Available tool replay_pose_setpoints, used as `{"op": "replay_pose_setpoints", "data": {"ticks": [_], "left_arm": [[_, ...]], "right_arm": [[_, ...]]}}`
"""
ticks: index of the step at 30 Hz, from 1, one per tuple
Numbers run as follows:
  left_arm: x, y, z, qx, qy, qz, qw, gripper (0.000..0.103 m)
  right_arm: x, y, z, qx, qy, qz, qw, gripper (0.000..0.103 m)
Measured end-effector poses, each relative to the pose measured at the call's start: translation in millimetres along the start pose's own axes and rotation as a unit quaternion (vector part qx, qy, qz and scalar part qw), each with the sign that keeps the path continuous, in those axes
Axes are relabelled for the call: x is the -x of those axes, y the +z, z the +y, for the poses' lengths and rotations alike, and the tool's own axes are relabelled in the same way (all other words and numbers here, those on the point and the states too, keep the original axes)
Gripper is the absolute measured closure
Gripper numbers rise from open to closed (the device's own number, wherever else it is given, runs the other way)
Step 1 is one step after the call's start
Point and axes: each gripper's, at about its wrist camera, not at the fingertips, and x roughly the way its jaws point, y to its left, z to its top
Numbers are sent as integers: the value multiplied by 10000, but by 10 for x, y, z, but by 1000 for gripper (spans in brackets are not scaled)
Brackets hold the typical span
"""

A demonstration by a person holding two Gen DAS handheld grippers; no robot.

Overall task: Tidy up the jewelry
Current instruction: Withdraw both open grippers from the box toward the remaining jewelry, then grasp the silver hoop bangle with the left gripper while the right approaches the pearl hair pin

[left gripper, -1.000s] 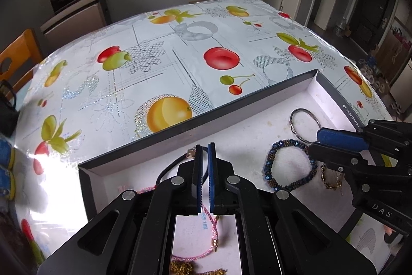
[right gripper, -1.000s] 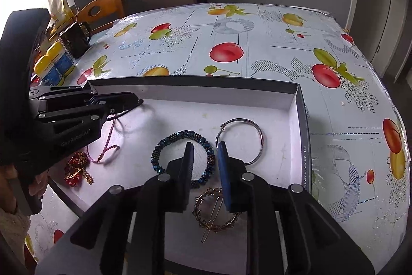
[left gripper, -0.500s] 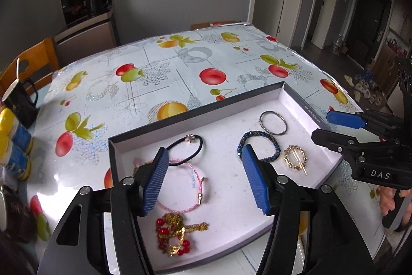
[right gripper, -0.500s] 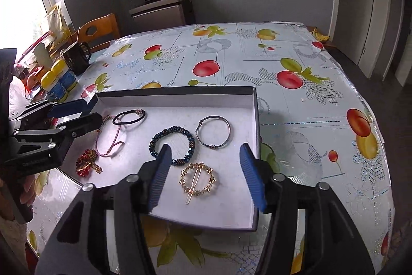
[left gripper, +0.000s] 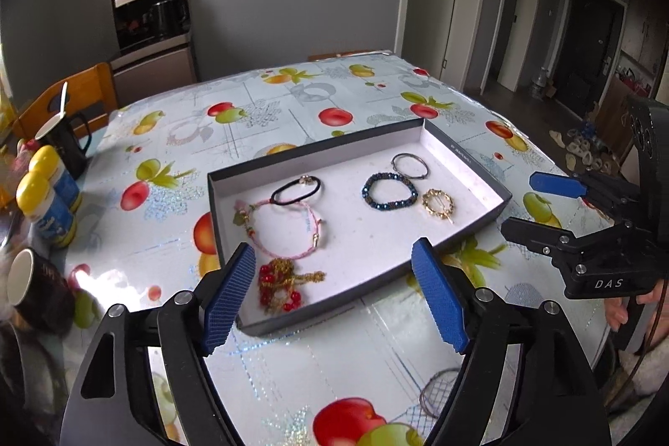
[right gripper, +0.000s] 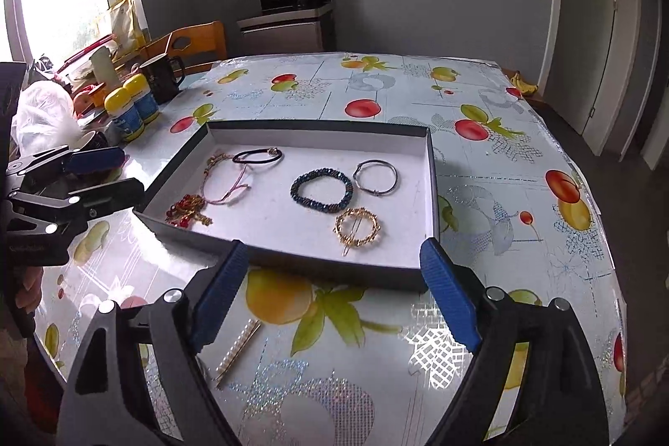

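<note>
Above the near edge of the tray (right gripper: 432, 170), both the left gripper (left gripper: 334, 291) and right gripper (right gripper: 334, 293) hang with jaws wide, holding nothing. Inside the tray lie six jewelry pieces, well apart. Near its front wall, outside, a pearl hair clip (right gripper: 238, 347) lies partly hidden behind a finger (right gripper: 217, 299).

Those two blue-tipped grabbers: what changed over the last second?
Both pulled back and up from the tray and opened. The left gripper, a second ago shut low beside the black hair tie, now hangs open and empty; the right gripper, nearly closed over the dark beaded bracelet, opened too. All six pieces lie in the tray as before.
</note>
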Motion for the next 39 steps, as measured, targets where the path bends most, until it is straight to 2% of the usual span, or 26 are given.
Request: {"op": "replay_pose_setpoints", "data": {"ticks": [5, 9, 15, 21, 28, 31, 35, 37, 38, 39], "left_arm": [[125, -281, -13, 31, 47, 21, 10000, 22], [120, -527, -97, -2, -25, 185, 9998, 21], [4, -882, -342, -356, -159, 517, 9979, 21], [-77, -988, -552, -428, -473, 625, 9960, 21], [-162, -1070, -731, -669, -472, 708, 9941, 23], [-184, -1085, -751, -685, -536, 745, 9934, 29], [-185, -1107, -795, -826, -540, 690, 9927, 38], [-179, -1112, -807, -874, -562, 624, 9926, 45], [-173, -1116, -812, -917, -581, 587, 9924, 54], [-165, -1118, -814, -950, -580, 564, 9922, 55]], "right_arm": [[68, -226, 77, 96, 63, 148, 9998, 17], [113, -406, 102, 180, 28, 287, 9994, 15], [81, -616, 42, 152, 14, 517, 9985, 12], [49, -693, 33, 56, 101, 600, 9981, 12], [13, -723, 161, 160, 203, 661, 9975, 12], [-6, -721, 208, 189, 248, 675, 9972, 14], [-51, -723, 260, 206, 292, 751, 9965, 23], [-77, -726, 276, 190, 308, 782, 9963, 29], [-92, -725, 281, 170, 325, 809, 9961, 33], [-104, -725, 285, 143, 348, 820, 9959, 34]]}}
